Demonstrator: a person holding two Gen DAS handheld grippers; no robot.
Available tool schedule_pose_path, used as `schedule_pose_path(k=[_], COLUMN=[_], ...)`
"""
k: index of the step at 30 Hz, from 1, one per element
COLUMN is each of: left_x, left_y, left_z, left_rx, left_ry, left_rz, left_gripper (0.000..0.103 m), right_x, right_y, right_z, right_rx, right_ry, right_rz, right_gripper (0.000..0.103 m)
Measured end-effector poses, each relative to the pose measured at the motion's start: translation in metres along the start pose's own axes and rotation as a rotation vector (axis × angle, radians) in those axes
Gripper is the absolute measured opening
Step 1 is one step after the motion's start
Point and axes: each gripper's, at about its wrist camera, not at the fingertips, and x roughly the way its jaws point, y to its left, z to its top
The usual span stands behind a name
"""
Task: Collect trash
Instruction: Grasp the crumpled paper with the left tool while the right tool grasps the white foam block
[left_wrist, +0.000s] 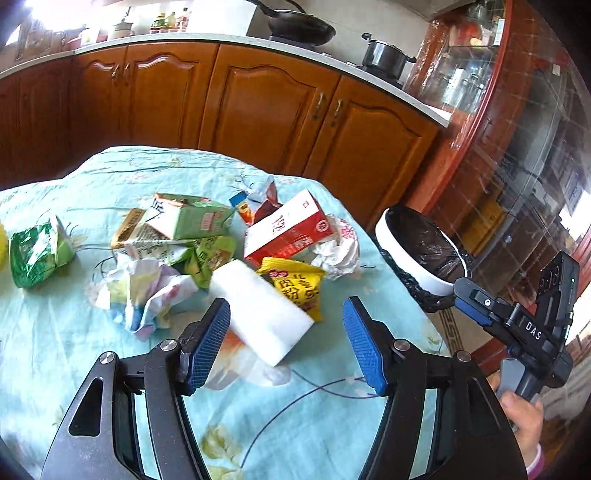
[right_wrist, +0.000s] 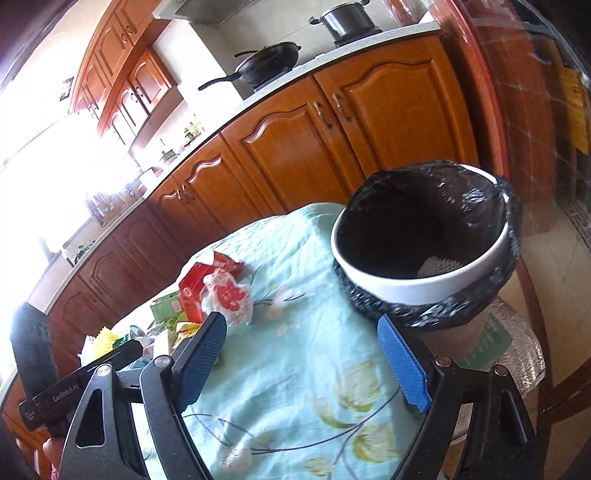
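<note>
Bin (right_wrist: 424, 291) has maybe one white scrap inside; most trash pile (left_wrist: 221, 240) left on tabletop (left_wrist: 332, 406). Left tongs (left_wrist: 286, 343) & right tongs (right_wrist: 303, 362) both open, empty.

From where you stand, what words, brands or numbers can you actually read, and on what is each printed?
"DAS": white letters on the right hand-held gripper, on its black body.
"GenRobot.AI": on the black body of the left hand-held gripper, seen from the right wrist.
Yellow packet: large Chinese characters, blurred, not safely readable.
Red and white carton: big digits, too tilted to read.
Green carton: print too blurred.
</note>
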Motion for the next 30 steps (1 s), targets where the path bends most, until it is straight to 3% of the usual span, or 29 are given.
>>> schedule_pose_path(k=[12,18,30], left_x=[-0.024,-0.018,0.004], left_y=[0.049,0.072,0.088], left_z=[-0.011,-0.010,0.005], left_rx=[-0.062,-0.075,-0.026], left_ry=[-0.039,0.003,0.049], left_rz=[0.090,0.131,0.147], left_gripper=[0.065,0.065,0.065], right_x=[0.017,0.024,0.062], right_y=[0.054,0.088,0.129], right_z=[-0.021,-0.036,-0.056], right_rx=[-0.097,-0.183,-0.316], right_ry=[0.060,0.092,0.198], right_rz=[0.071,0.121,0.173], right_gripper=[0.086,0.085,0.068])
